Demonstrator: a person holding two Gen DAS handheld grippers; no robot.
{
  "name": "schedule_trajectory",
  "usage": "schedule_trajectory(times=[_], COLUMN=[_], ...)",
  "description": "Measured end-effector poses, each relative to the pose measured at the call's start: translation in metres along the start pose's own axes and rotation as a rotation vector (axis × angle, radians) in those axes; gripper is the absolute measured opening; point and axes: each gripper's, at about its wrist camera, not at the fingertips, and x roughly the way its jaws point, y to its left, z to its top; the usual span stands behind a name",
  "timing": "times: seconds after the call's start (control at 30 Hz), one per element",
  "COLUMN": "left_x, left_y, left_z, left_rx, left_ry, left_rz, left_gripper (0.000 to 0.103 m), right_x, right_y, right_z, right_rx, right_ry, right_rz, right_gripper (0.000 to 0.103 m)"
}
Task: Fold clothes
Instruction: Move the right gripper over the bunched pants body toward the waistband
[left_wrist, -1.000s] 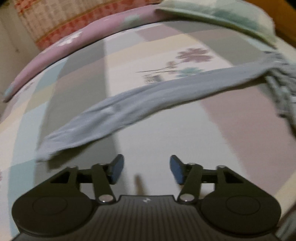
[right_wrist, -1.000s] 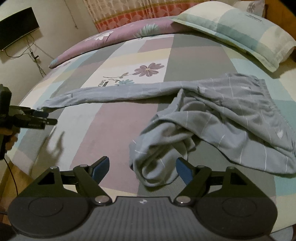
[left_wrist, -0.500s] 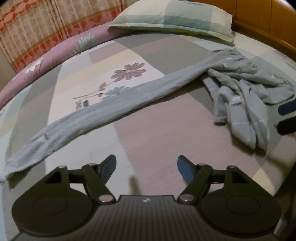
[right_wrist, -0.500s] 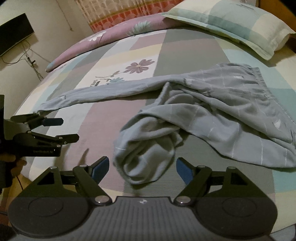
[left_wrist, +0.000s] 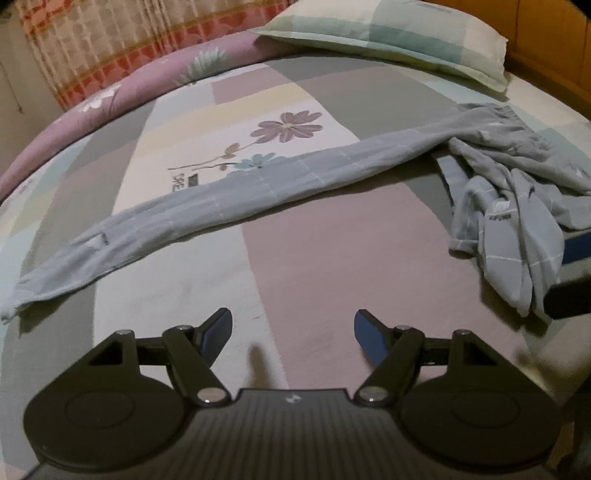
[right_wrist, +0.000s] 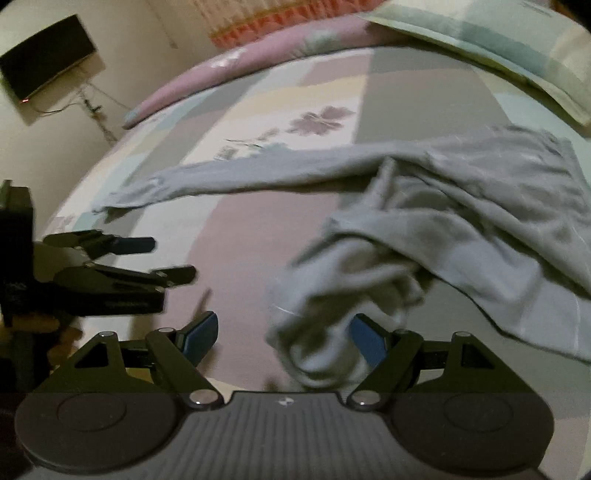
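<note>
Patchwork bedspread (left_wrist: 332, 258) covers the bed, pillow (left_wrist: 388, 33) at the far end, curtain (left_wrist: 92, 48) behind it, dark wall screen (right_wrist: 44, 59) far left of our right tongs.

Grey trousers (left_wrist: 258, 188) lie on the bed. One leg runs stretched out straight ahead of our left tongs (left_wrist: 291, 332), cuff ending off to their left, waist end to their far right. Other leg is bunched in a heap, well to the right of the left tongs.

Left tongs: jaws have just been opening, now spread wide, nothing between them, only bare bedspread in the gap.

Right tongs (right_wrist: 282, 338): spread wide, tilted down. Crumpled cuff of the bunched leg sits between the jaws, crowding the right pad (right_wrist: 365, 341); view is blurred, so we cannot tell whether it touches. Left pad stands clear of the cloth. No grip.

Left tongs appear just to the left of our right tongs, hovering over the bedspread, near the straight leg's cuff.
</note>
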Motion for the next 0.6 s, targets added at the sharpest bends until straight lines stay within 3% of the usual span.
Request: schedule_trajectory(times=[0.13, 0.33, 0.47, 0.6], left_x=[-0.005, -0.005, -0.014, -0.014], left_y=[0.004, 0.008, 0.003, -0.004], left_z=[-0.003, -0.007, -0.011, -0.014], left_rx=[-0.008, -0.023, -0.002, 0.01], left_ry=[0.004, 0.02, 0.008, 0.009], left_rz=[0.005, -0.012, -0.032, -0.06], left_gripper=[0.077, 0.077, 0.077, 0.077], right_x=[-0.011, 0.017, 0.025, -0.004], right_y=[0.02, 0.038, 0.024, -0.011], right_z=[0.009, 0.022, 0.017, 0.01], right_rx=[-0.1, -0.314, -0.332, -0.215], right_ry=[-0.037, -0.025, 0.018, 0.001], right_rz=[-0.035, -0.346, -0.462, -0.499], right_gripper=[0.084, 0.092, 0.092, 0.092])
